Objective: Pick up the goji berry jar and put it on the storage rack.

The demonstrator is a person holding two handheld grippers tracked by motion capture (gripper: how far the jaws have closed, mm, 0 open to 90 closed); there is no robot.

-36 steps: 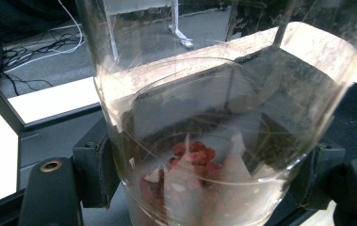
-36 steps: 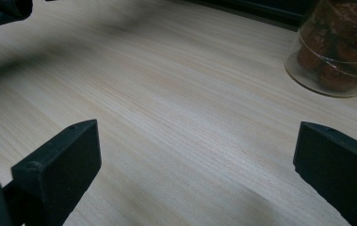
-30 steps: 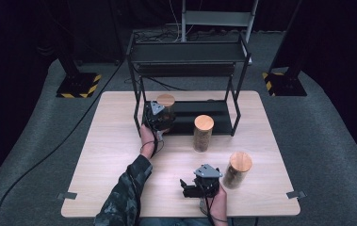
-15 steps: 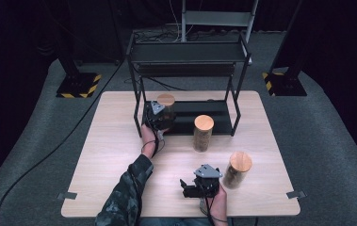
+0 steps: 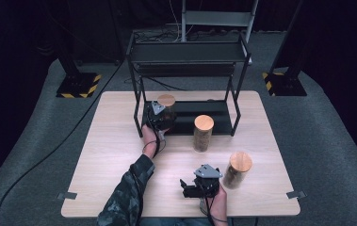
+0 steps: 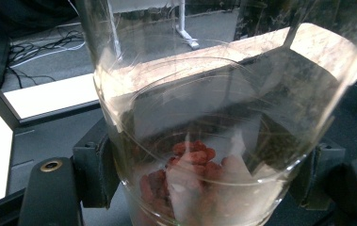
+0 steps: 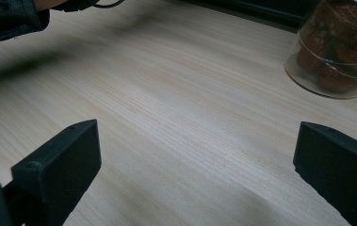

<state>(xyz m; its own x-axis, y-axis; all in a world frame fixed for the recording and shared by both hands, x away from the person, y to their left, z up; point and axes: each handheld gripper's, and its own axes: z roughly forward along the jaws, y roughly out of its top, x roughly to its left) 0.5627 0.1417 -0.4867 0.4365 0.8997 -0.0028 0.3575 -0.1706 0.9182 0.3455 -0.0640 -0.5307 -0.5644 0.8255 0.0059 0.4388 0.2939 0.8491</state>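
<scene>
At the left end of the rack's lower shelf point(image 5: 214, 123), the left tool point(image 5: 157, 114) is pinching a glass jar point(image 6: 214, 117) with a wooden lid point(image 5: 166, 100). From the left gripper view, the two black pads bear on opposite sides of the jar low on its wall, and reddish contents lie at its bottom. The jar reads as upright. Whether its base rests on the shelf or hangs just above it cannot be told. The grip low on the body appears chosen to keep the lid clear of the upper shelf point(image 5: 188, 52) and the jar steady during placement.

The right tool point(image 5: 199, 186) rests near the front edge of the desk point(image 5: 115, 155), jaws spread wide with nothing between them; the right gripper view looks across bare wood between the two jaws. It lies just beside the nearest jar point(image 5: 236, 170), apart from it, and seems parked in readiness for that jar.

A middle jar point(image 5: 203, 133) stands on the desk directly in front of the rack, well apart from both tools.

Judgement: the work in hand is stocking the shelf, one jar in placement, two remaining on the desk. The risk lies in releasing before the base is seated.
</scene>
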